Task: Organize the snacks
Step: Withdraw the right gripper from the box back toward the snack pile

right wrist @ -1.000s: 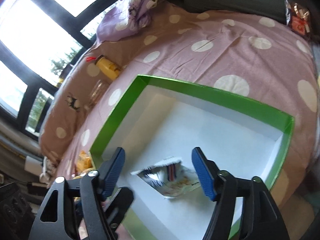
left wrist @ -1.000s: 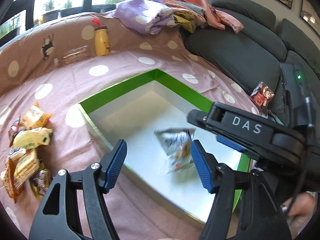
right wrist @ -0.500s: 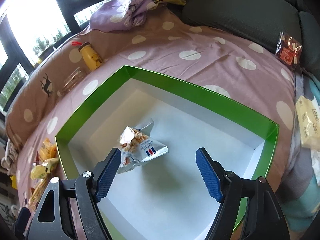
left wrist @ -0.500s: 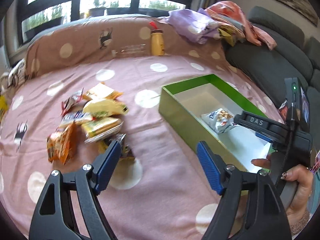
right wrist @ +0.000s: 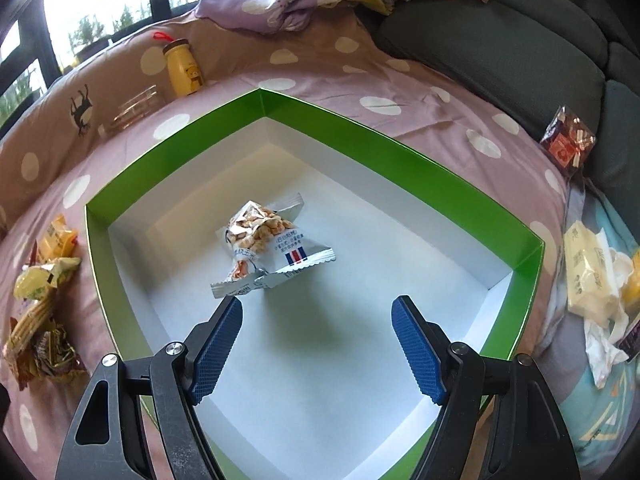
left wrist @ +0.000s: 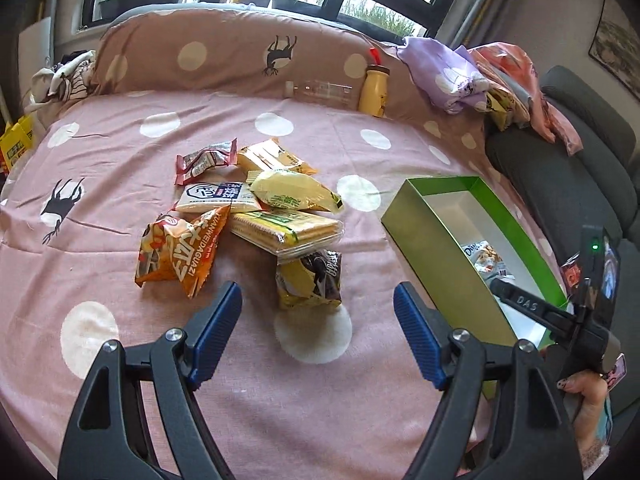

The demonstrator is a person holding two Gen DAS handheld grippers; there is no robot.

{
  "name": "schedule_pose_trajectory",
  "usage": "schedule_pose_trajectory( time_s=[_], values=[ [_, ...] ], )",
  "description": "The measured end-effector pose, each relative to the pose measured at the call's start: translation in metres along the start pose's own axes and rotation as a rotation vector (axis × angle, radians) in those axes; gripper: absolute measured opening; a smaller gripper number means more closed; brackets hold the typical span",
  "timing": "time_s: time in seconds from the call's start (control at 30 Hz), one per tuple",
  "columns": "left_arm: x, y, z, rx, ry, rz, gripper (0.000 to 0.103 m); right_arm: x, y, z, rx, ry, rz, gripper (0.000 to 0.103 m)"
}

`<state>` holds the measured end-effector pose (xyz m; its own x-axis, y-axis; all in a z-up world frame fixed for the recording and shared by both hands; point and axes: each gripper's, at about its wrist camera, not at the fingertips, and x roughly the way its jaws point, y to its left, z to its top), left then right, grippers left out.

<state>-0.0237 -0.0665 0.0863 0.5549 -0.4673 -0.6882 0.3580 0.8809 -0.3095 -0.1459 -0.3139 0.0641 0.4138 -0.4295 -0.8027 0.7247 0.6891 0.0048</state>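
A pile of snack packets [left wrist: 256,216] lies on the pink dotted bedspread, and a dark and yellow packet [left wrist: 310,280] is the nearest of them. My left gripper [left wrist: 318,308] hovers open just short of that packet, with nothing between its fingers. To the right stands the green box [left wrist: 432,248] with a white inside. A silver nut packet [right wrist: 266,242] lies on the box floor. My right gripper [right wrist: 316,320] hangs open above the box [right wrist: 400,148], a little nearer than the nut packet. The right gripper's body [left wrist: 560,312], held by a hand, shows at the left view's right edge.
A yellow bottle [left wrist: 374,90] and a clear bottle [left wrist: 318,90] rest against the padded back edge. Folded clothes [left wrist: 452,68] lie on a grey sofa [left wrist: 568,192]. A red snack bag [right wrist: 568,140] and a tissue pack [right wrist: 592,276] lie right of the box.
My left gripper has swung left from above the box to the snack pile. The nut packet, between the right gripper's fingers before, now lies on the box floor beyond them.
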Motion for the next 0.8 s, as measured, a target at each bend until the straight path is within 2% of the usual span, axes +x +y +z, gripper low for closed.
schedule_pose_trajectory(
  time_s=[0.07, 0.13, 0.3, 0.6, 0.8],
  values=[
    [0.001, 0.002, 0.001, -0.017, 0.012, -0.047, 0.079, 0.002, 0.011, -0.001, -0.044, 0.01, 0.026, 0.077],
    [0.0, 0.004, 0.001, -0.028, 0.017, -0.06, 0.079, 0.003, 0.019, -0.002, -0.061, 0.009, 0.068, 0.077],
    [0.002, 0.004, 0.002, -0.038, 0.027, -0.051, 0.079, 0.002, 0.026, -0.002, -0.07, -0.015, 0.129, 0.077],
    [0.004, 0.012, 0.003, -0.054, 0.036, 0.008, 0.079, 0.002, 0.039, -0.001, -0.074, -0.012, 0.135, 0.077],
    [0.006, 0.021, 0.003, -0.083, 0.043, 0.013, 0.079, 0.001, 0.046, -0.001, -0.079, -0.012, 0.168, 0.077]
  ],
)
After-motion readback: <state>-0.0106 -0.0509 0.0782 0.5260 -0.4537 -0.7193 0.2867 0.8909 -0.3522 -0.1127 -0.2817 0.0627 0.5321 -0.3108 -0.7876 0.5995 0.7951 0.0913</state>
